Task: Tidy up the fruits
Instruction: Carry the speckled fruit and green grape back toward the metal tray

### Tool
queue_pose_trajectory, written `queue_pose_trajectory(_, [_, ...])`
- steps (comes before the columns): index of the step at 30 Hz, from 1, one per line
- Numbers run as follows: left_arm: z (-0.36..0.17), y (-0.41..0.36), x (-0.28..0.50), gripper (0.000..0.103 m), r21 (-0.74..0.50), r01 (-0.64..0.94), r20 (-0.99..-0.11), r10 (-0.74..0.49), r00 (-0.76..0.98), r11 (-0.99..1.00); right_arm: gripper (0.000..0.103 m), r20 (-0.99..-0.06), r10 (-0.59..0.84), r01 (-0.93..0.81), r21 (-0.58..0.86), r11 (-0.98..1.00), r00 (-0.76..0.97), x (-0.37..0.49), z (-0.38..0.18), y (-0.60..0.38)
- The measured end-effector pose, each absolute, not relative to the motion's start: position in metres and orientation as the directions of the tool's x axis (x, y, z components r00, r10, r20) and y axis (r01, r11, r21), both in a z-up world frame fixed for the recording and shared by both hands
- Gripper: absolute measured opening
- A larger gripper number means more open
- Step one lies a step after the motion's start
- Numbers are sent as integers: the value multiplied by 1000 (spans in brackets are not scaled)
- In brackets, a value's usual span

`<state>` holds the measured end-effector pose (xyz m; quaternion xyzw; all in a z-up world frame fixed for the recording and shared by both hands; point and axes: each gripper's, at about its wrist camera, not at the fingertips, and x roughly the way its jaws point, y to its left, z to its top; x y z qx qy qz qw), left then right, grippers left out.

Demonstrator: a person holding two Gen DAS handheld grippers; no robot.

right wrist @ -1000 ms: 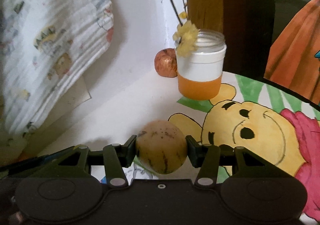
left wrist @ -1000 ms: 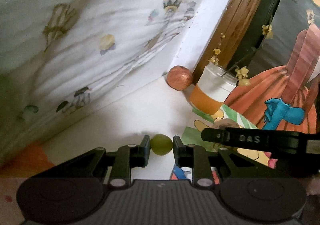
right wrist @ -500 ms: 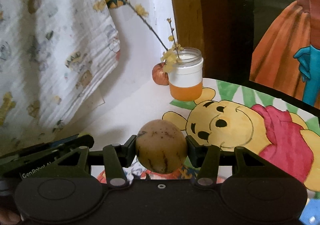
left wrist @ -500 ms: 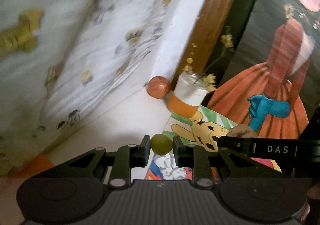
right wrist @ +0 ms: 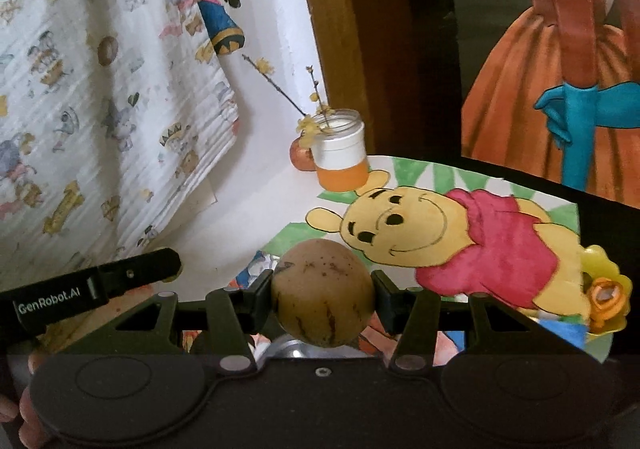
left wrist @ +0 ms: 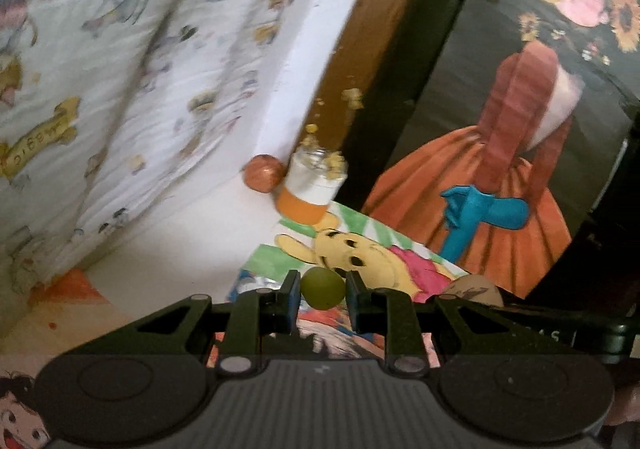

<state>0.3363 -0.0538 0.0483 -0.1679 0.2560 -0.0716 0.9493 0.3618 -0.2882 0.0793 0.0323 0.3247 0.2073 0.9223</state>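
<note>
Green and small, the grape-like fruit [left wrist: 322, 288] sat pinched between the pads of our left tongs [left wrist: 322, 295], lifted clear of the table [right wrist: 240, 217]. In our right tongs [right wrist: 323, 299] we held the brown speckled fruit [right wrist: 323, 291], clamped across its widest part, also off the surface and above the near edge of the bear drawing [right wrist: 440, 233]. No bowl or tray showed in either view, so we judged this a carrying step with the drop-off spot not yet in sight. To do it well we needed steady pressure on both fruits, gentle on the soft green one so it would not burst or squirt out. We also had to keep the two tongs from knocking together, since they travelled side by side. Well apart, at the table's far corner by the wall, stood the jar with twigs [right wrist: 340, 157], with a red apple [right wrist: 301, 158] just behind it, and both were to be kept clear of.
</note>
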Motion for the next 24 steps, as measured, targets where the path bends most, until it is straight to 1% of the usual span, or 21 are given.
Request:
queue_pose_trajectory(12, [60, -94, 290, 26, -334, 105, -464, -261, 847, 937, 53, -550, 400, -378, 160, 912, 733, 304, 86, -324])
queue_pose_trajectory(17, [55, -102, 276, 26, -322, 114, -474, -264, 840, 940, 53, -547, 396, -382, 147, 913, 737, 286, 77, -331])
queue_pose_trajectory(24, [34, -104, 263, 26, -317, 118, -508, -274, 816, 941, 53, -551, 375, -378, 113, 919, 746, 267, 58, -335])
